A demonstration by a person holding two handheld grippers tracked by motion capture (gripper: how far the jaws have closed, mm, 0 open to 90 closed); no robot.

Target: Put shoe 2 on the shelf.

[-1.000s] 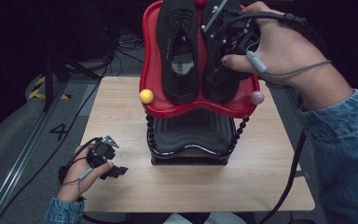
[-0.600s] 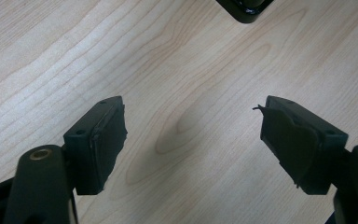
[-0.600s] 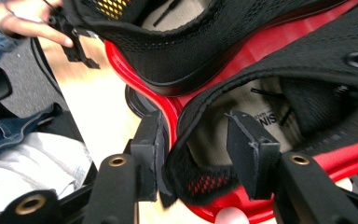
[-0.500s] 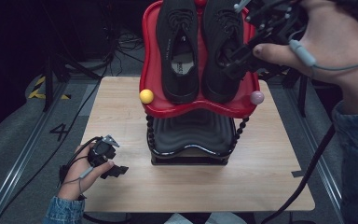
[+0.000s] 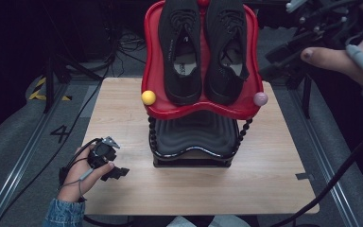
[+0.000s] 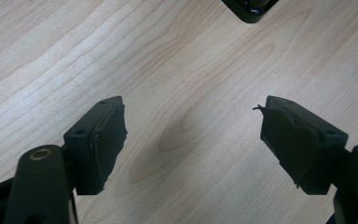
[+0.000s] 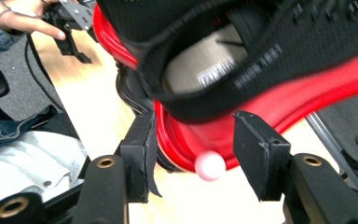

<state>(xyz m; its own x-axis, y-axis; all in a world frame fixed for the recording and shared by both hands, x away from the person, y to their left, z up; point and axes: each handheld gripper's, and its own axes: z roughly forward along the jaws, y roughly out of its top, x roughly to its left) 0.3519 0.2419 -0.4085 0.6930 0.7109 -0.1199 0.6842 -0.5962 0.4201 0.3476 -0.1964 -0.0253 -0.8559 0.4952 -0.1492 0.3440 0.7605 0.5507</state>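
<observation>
Two black shoes, the left shoe (image 5: 182, 52) and the right shoe (image 5: 227, 49), lie side by side on the red top tray (image 5: 198, 111) of a two-tier rack. My right gripper (image 5: 276, 61) hovers off the tray's right edge, open and holding nothing. In the right gripper view its jaws (image 7: 193, 126) frame the tray's rim (image 7: 279, 112) and a pink ball (image 7: 209, 165), with the right shoe (image 7: 270, 42) just above. My left gripper (image 5: 116, 173) rests low over the table's front left, open and holding nothing (image 6: 191, 135).
The rack's black lower tier (image 5: 194, 137) stands mid-table on the wooden tabletop (image 5: 264, 179). A yellow ball (image 5: 148, 97) and the pink ball (image 5: 260, 99) cap the tray's front corners. A corner of the rack base (image 6: 251, 7) lies ahead of the left gripper. Cables lie beyond the table.
My right gripper has drawn back to the right, off the right shoe, which stays on the red tray. The left gripper has not moved.
</observation>
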